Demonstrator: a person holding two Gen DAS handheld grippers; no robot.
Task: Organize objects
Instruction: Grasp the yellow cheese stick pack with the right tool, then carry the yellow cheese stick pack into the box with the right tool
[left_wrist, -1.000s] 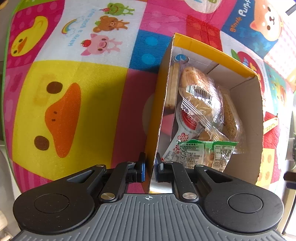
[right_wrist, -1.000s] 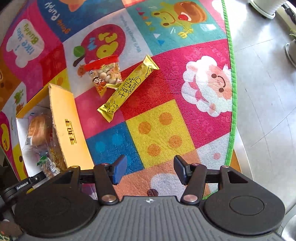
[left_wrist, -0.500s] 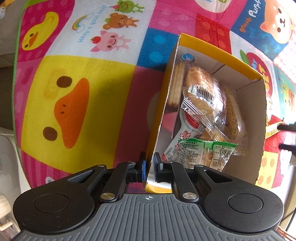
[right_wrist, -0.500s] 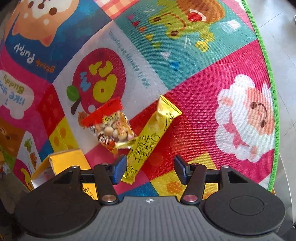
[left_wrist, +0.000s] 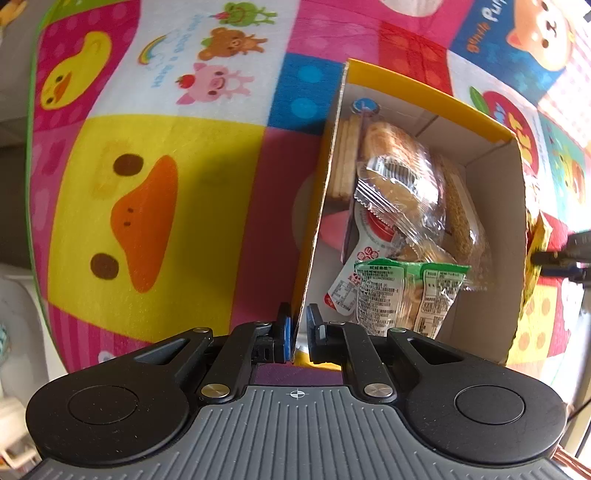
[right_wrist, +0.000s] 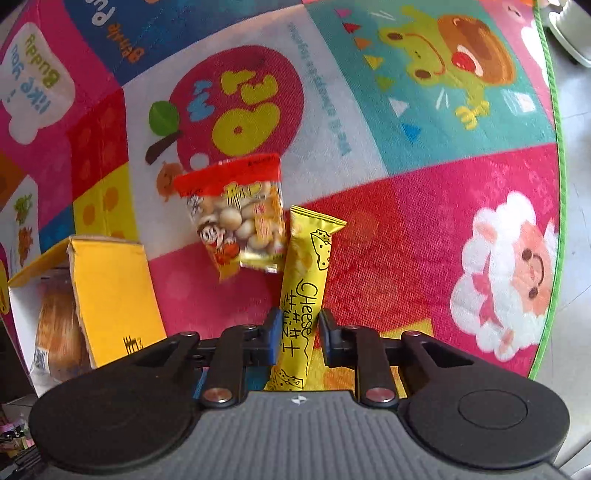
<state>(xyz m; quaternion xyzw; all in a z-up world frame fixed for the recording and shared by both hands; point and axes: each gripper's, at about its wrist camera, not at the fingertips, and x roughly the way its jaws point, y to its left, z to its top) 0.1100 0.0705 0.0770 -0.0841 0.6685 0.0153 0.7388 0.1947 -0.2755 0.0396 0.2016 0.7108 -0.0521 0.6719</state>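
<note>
On the play mat (right_wrist: 424, 229), my right tongs (right_wrist: 297, 338) pinch the cheese stick (right_wrist: 306, 291) (nut bag (right_wrist: 240, 218) just beside it), while my left tongs (left_wrist: 297, 328) clamp the box (left_wrist: 487, 221) wall, steadying it for loading.

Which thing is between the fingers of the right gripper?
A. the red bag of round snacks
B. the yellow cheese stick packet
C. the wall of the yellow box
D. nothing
B: in the right wrist view the right gripper is shut on the yellow cheese stick packet, which lies on the mat.
</note>
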